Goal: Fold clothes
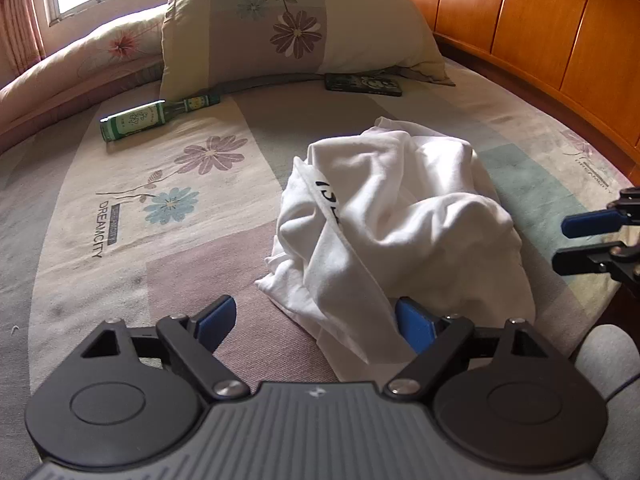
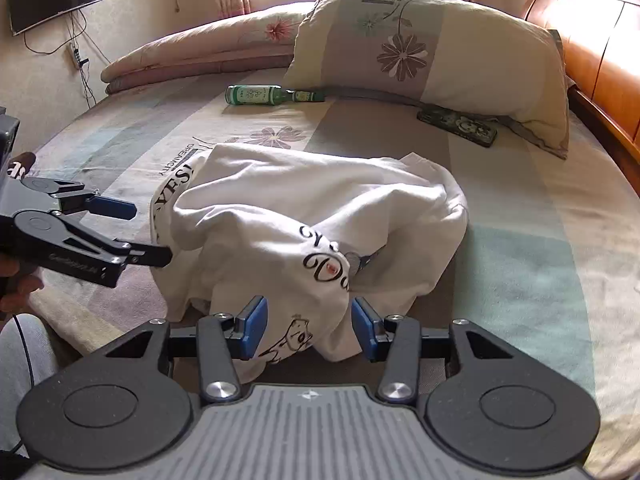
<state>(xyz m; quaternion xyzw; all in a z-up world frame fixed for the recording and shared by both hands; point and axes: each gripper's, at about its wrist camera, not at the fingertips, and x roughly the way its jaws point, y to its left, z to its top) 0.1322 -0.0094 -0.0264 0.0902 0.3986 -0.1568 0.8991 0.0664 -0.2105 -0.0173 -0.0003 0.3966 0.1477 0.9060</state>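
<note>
A crumpled white T-shirt [image 1: 400, 216] with black lettering lies heaped on the flowered bedsheet [image 1: 132, 208]. My left gripper [image 1: 316, 322] is open wide at the heap's near edge, and its right blue pad [image 1: 414, 326] is tucked against the cloth. In the right wrist view the same T-shirt [image 2: 304, 208] fills the middle. My right gripper [image 2: 310, 330] is open, with a printed fold of the shirt hanging between its pads. Each view also shows the other tool: the right gripper [image 1: 560, 244] open at the shirt's right, the left gripper [image 2: 150, 232] open at its left.
A green bottle [image 1: 152, 120] lies on the sheet near a big flowered pillow [image 1: 292, 24]. A dark flat case [image 1: 364, 84] sits at the pillow's foot. A folded quilt [image 2: 192, 56] is at the back, a wooden headboard [image 1: 540, 32] on the right. A person's grey-clad knee [image 1: 608, 356] is close by.
</note>
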